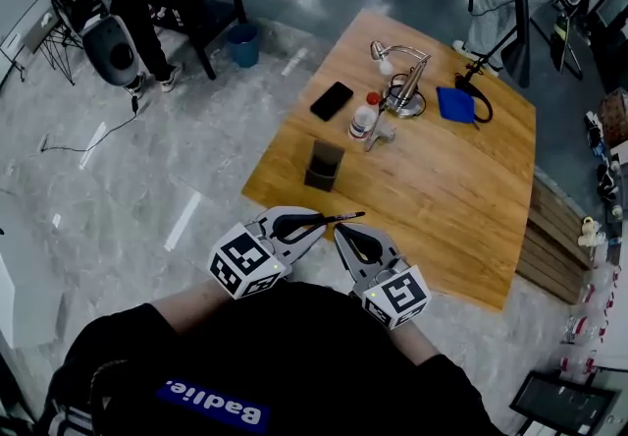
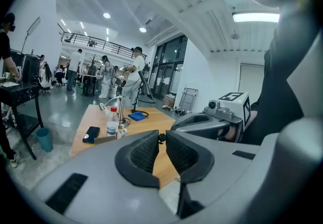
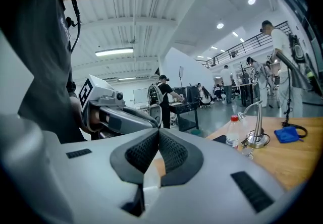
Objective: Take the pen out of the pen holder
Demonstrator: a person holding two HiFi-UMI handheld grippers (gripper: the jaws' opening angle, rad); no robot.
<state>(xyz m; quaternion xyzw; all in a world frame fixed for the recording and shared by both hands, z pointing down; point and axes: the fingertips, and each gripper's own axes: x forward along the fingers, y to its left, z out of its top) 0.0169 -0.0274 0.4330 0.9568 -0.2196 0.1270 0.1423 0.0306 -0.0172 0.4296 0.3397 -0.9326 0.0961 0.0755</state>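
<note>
The dark square pen holder [image 1: 324, 166] stands upright on the wooden table [image 1: 461, 198], beyond both grippers. My left gripper [image 1: 312, 222] is shut on a dark pen [image 1: 345, 217], which lies roughly level and sticks out to the right, clear of the holder. In the left gripper view the pen [image 2: 161, 137] shows end-on as a small dark disc pinched between the pads of the left gripper [image 2: 161, 137]. My right gripper [image 1: 341, 230] sits just right of the pen, near the table's front edge. In the right gripper view my right gripper [image 3: 158, 134] is shut with nothing in it.
Behind the holder are a black phone [image 1: 332, 100], a clear bottle with a red cap [image 1: 364, 116], a metal desk lamp [image 1: 404, 81] and a blue cloth [image 1: 455, 103]. A blue bin [image 1: 242, 44] stands on the floor to the left. People work at far desks.
</note>
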